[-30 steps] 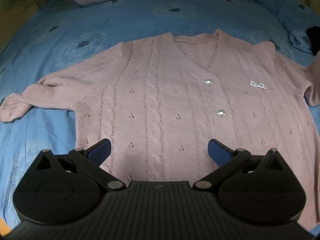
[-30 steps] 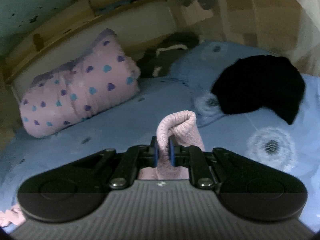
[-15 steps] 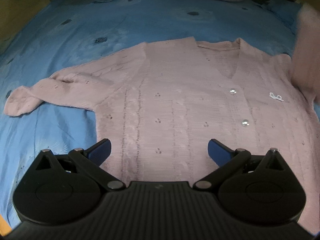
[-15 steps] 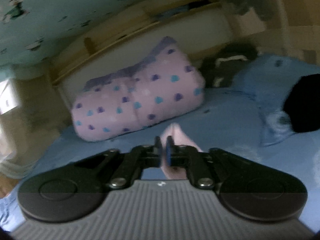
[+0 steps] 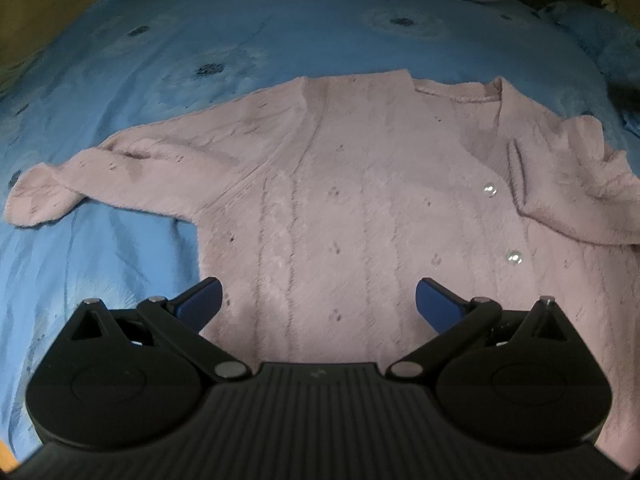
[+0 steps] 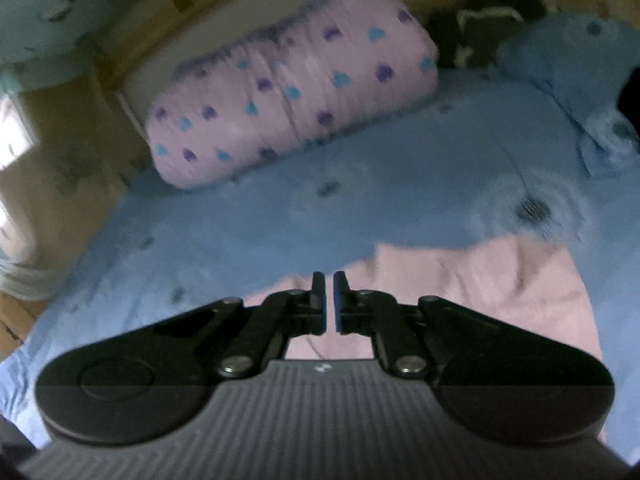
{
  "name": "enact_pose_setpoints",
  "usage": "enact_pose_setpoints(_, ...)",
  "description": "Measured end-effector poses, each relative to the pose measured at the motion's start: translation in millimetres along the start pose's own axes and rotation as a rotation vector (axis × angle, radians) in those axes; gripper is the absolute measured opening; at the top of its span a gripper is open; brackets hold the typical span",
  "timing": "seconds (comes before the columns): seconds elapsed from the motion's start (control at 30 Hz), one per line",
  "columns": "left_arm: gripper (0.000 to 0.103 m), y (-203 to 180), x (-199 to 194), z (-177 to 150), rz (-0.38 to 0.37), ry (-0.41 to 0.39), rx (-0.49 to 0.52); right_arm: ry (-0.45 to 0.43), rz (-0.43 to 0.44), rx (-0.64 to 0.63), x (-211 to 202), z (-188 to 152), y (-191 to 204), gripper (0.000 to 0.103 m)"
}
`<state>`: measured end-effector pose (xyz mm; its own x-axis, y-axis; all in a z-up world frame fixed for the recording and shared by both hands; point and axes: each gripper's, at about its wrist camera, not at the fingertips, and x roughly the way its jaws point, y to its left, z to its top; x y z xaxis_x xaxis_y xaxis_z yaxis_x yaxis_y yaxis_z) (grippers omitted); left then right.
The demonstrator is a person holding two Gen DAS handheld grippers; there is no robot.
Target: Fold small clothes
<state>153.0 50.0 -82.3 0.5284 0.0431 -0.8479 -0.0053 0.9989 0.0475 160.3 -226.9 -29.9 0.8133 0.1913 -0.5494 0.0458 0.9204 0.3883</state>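
So the bed I'm working over has a blue sheet printed with dark-centred flowers, a bit wrinkled down the side nearest me. Flat on it is the pink knit cardigan, front up, pearly buttons showing. One sleeve runs straight out from the cardigan onto the bare sheet, the other is folded in over its chest. Beyond the cardigan's collar, up by the headboard, there's a rolled pink quilt with blue and purple hearts. Beside that quilt, on the far corner from the stretched sleeve, sits a blue pillow with something black on it, too blurry to name.
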Motion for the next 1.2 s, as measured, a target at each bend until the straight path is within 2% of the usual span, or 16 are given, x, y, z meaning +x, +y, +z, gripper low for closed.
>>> enact_pose_setpoints(0.3, 0.103, -48, -4, 32, -0.081, -0.043, 0.08, 0.064, -0.175, 0.042, -13, -32, -69, 0.012)
enact_pose_setpoints(0.33, 0.103, -55, -4, 36, -0.092, -0.052, 0.094, 0.067, -0.193, 0.049, -16, -34, -78, 0.017)
enact_pose_setpoints(0.4, 0.103, -72, -3, 44, -0.117, -0.065, 0.122, 0.065, -0.223, 0.06, -22, -39, -92, 0.035)
enact_pose_setpoints(0.43, 0.103, -80, -1, 47, -0.126, -0.069, 0.133, 0.058, -0.236, 0.062, -25, -41, -99, 0.049)
enact_pose_setpoints(0.47, 0.103, -89, 2, 52, -0.141, -0.072, 0.145, 0.05, -0.247, 0.061, -28, -43, -105, 0.054)
enact_pose_setpoints(0.77, 0.103, -145, 35, 68, -0.21, -0.064, 0.219, 0.077, -0.251, -0.005, -29, -54, -129, 0.054)
enact_pose_setpoints(0.83, 0.103, -151, 41, 69, -0.206, -0.074, 0.237, 0.074, -0.241, -0.03, -28, -58, -131, 0.054)
enact_pose_setpoints(1.1, 0.07, -169, 68, 72, -0.213, -0.045, 0.269, 0.08, -0.191, -0.094, -24, -63, -132, 0.056)
enact_pose_setpoints(1.2, 0.066, -172, 76, 72, -0.228, -0.037, 0.25, 0.082, -0.192, -0.063, -22, -61, -140, 0.056)
